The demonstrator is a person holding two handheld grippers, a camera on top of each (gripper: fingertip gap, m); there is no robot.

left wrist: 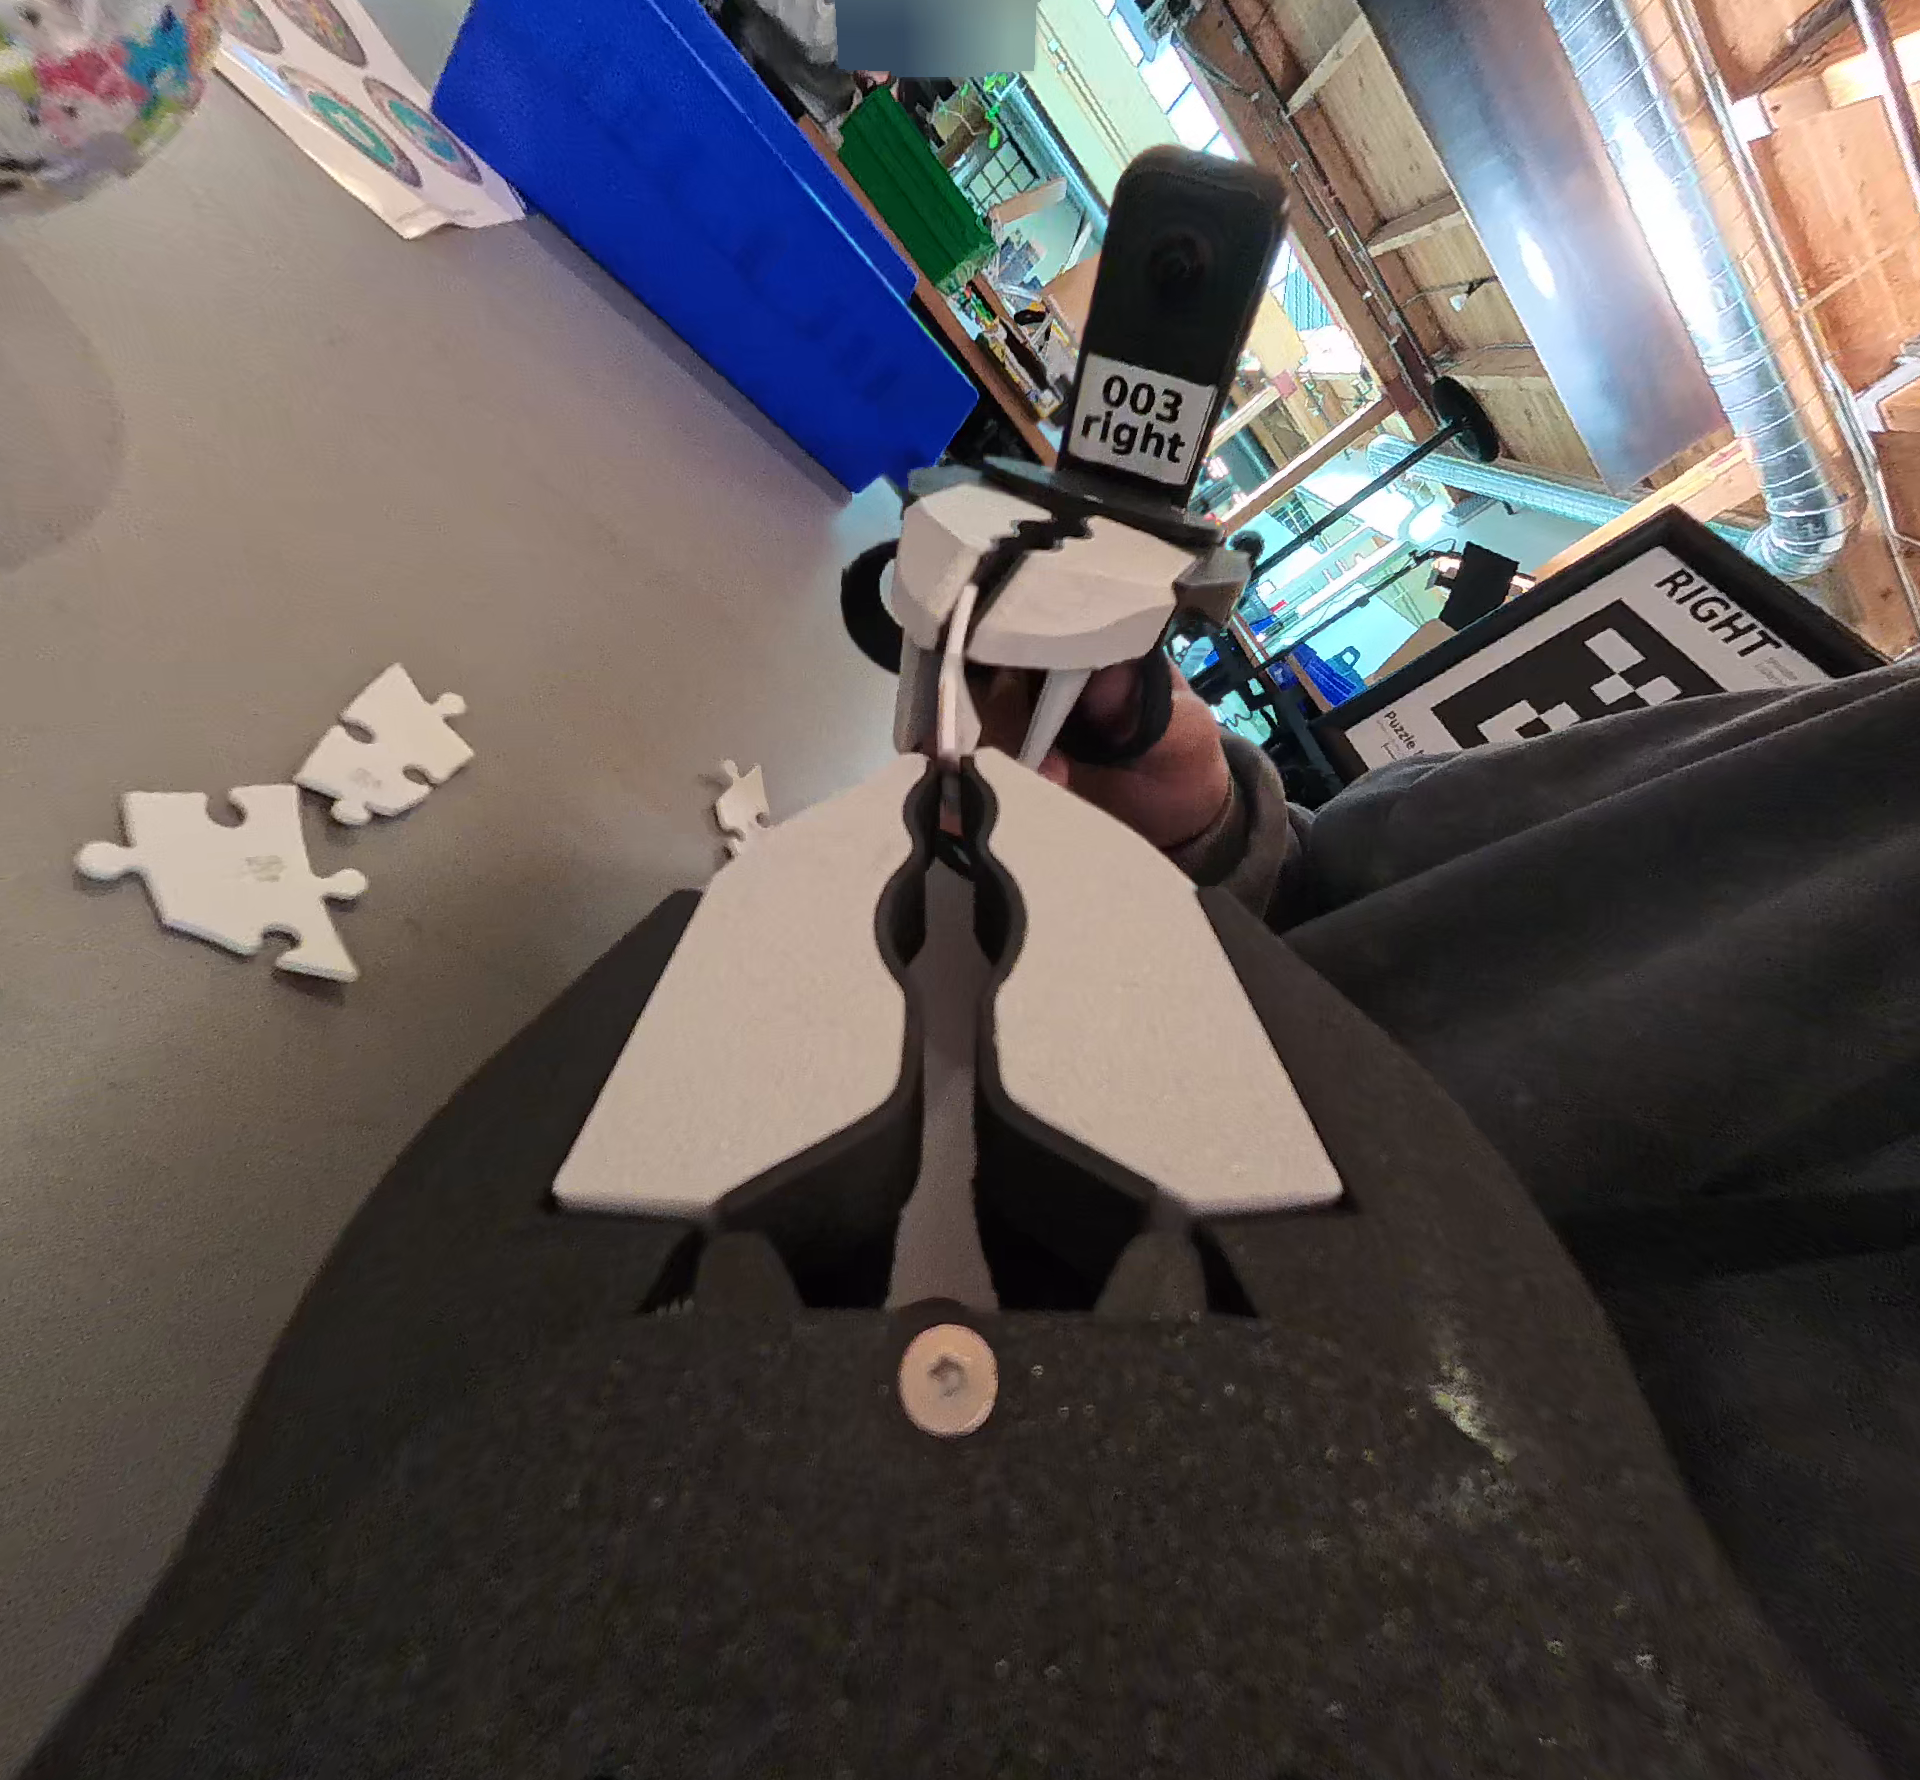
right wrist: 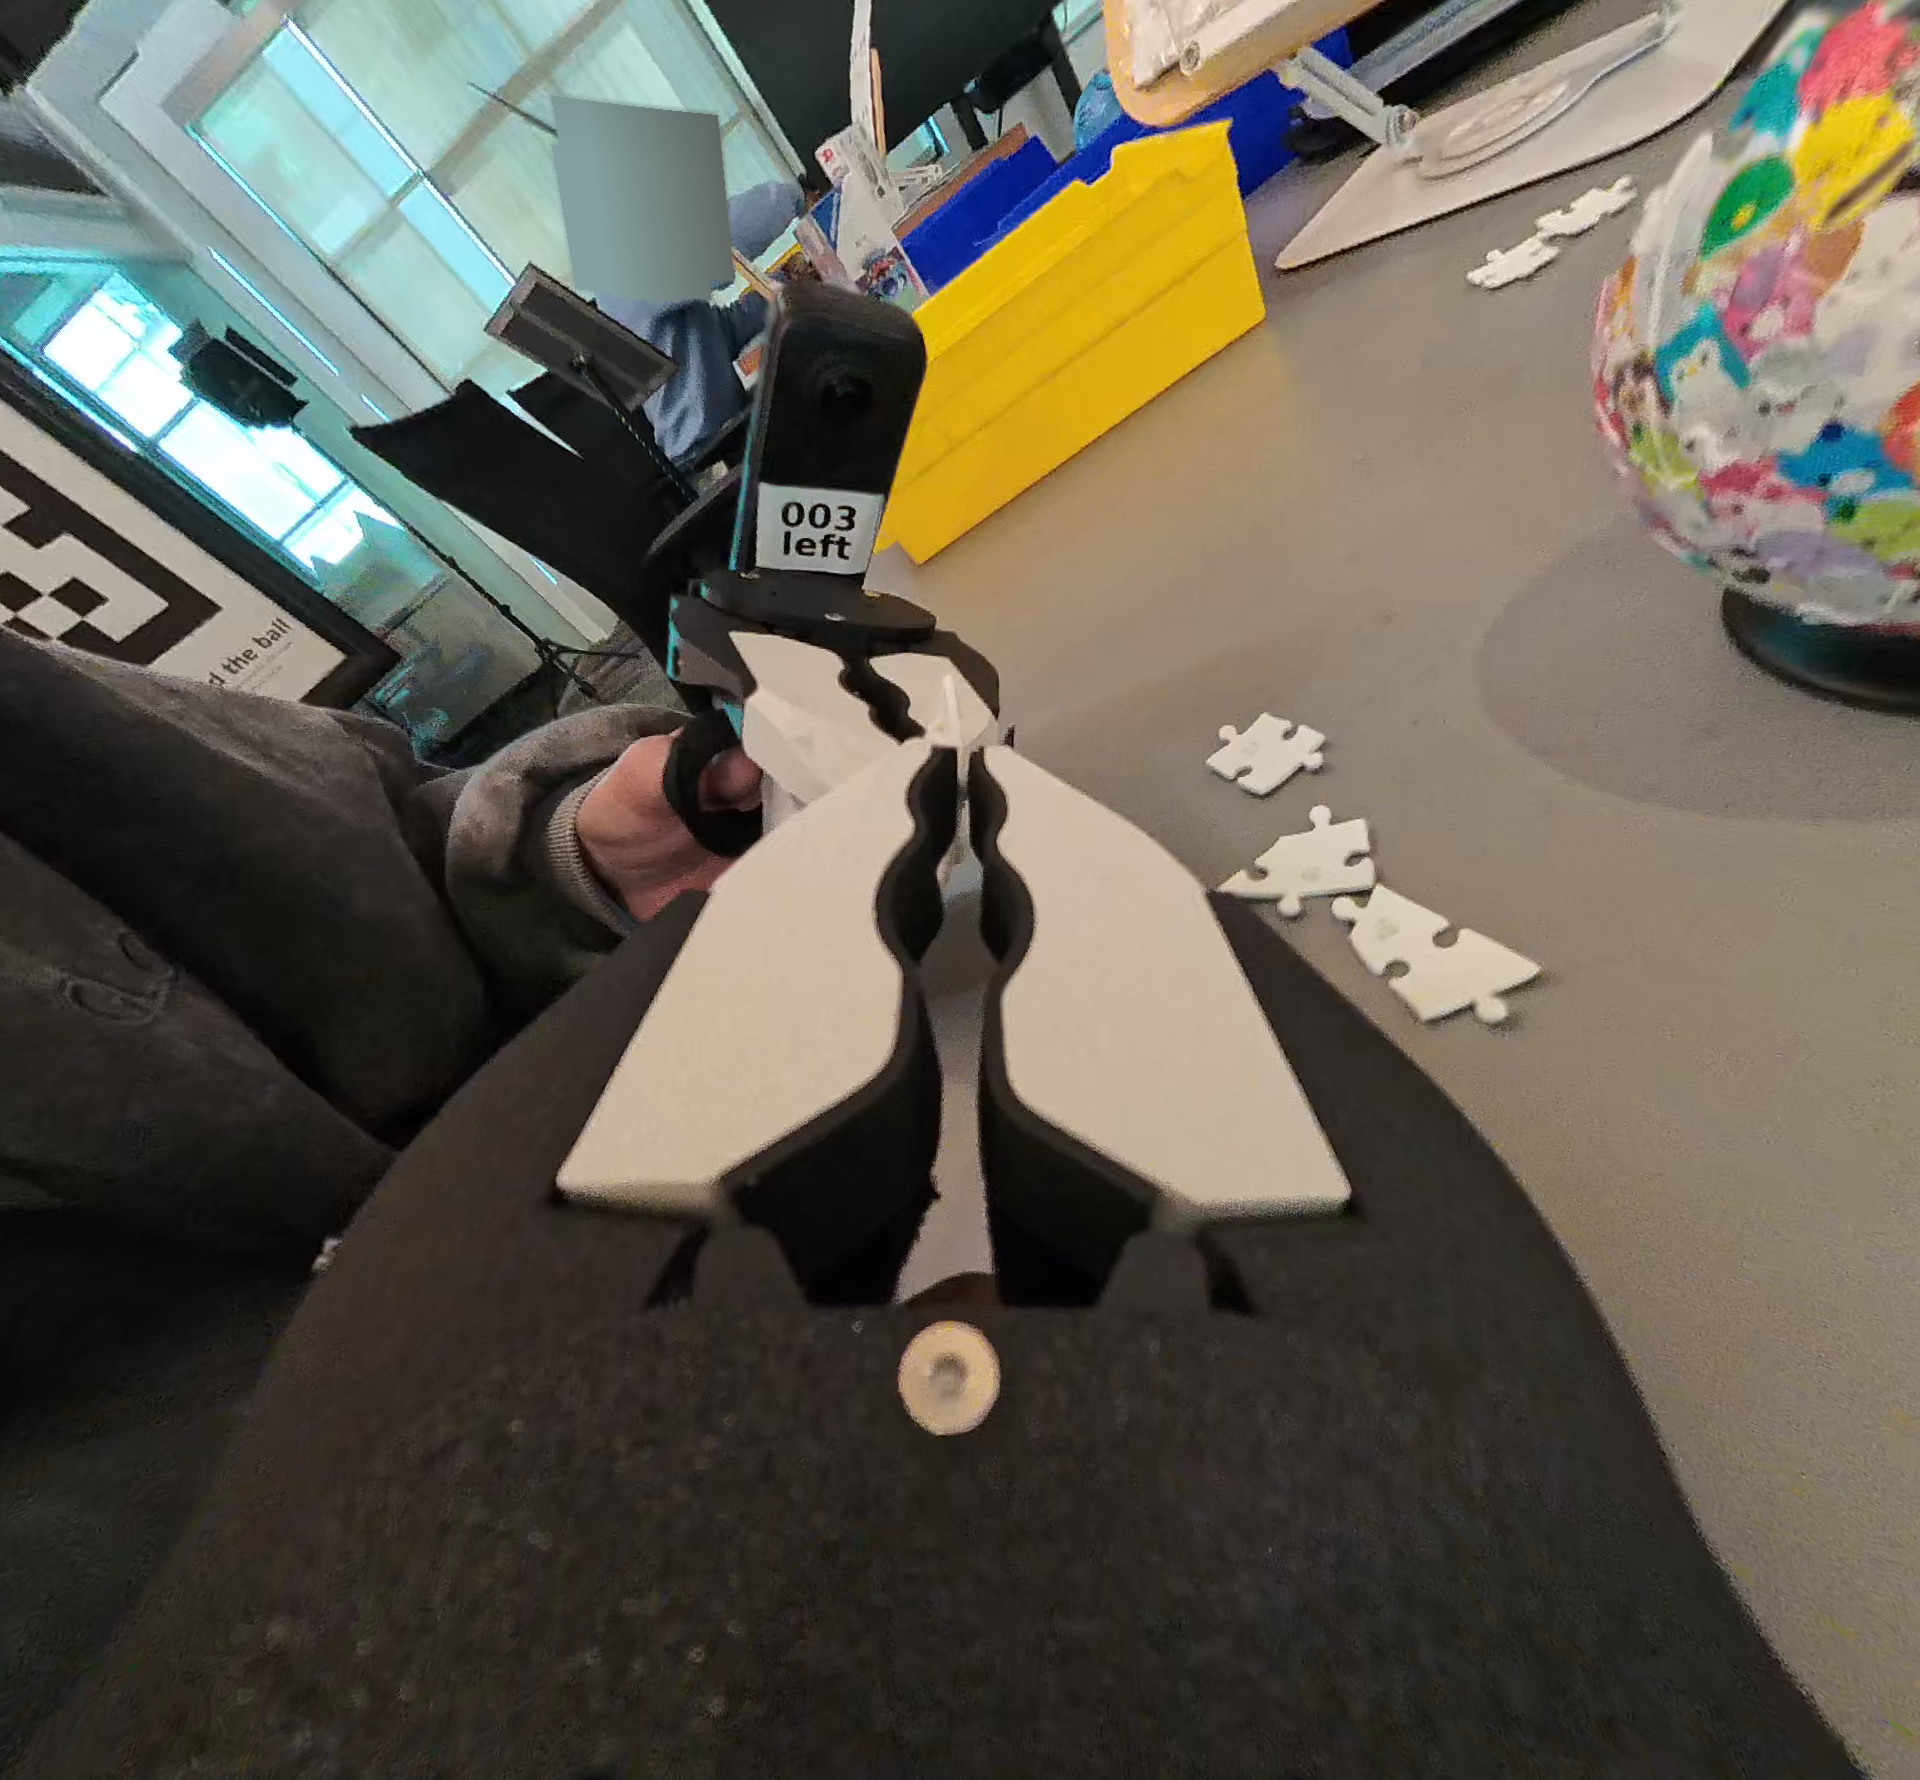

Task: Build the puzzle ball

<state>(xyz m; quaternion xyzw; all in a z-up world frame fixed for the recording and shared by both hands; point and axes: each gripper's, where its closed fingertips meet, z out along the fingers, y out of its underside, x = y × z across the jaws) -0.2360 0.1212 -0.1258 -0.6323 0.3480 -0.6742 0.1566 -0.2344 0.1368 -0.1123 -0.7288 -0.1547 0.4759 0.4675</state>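
The table [right wrist: 1195, 504] was smooth, matt grey. Loose pieces [left wrist: 223, 873] at nine o'clock showed plain white, cardboard-like backs. The ball [right wrist: 1787, 400] at two o'clock had a glossy printed skin. Both bins, blue [left wrist: 665, 203] and yellow [right wrist: 1081, 359], looked like smooth plastic. The sleeve [left wrist: 1558, 951] was soft grey cloth.

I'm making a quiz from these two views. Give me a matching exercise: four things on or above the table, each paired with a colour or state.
Things:
1. puzzle ball
2. bin
3. crate
4. loose pieces

Descriptions:
A. yellow
B. lying white side up on the table
C. blue
D. many-coloured, on a dark stand

Pairs: 1-D, 2-C, 3-A, 4-B
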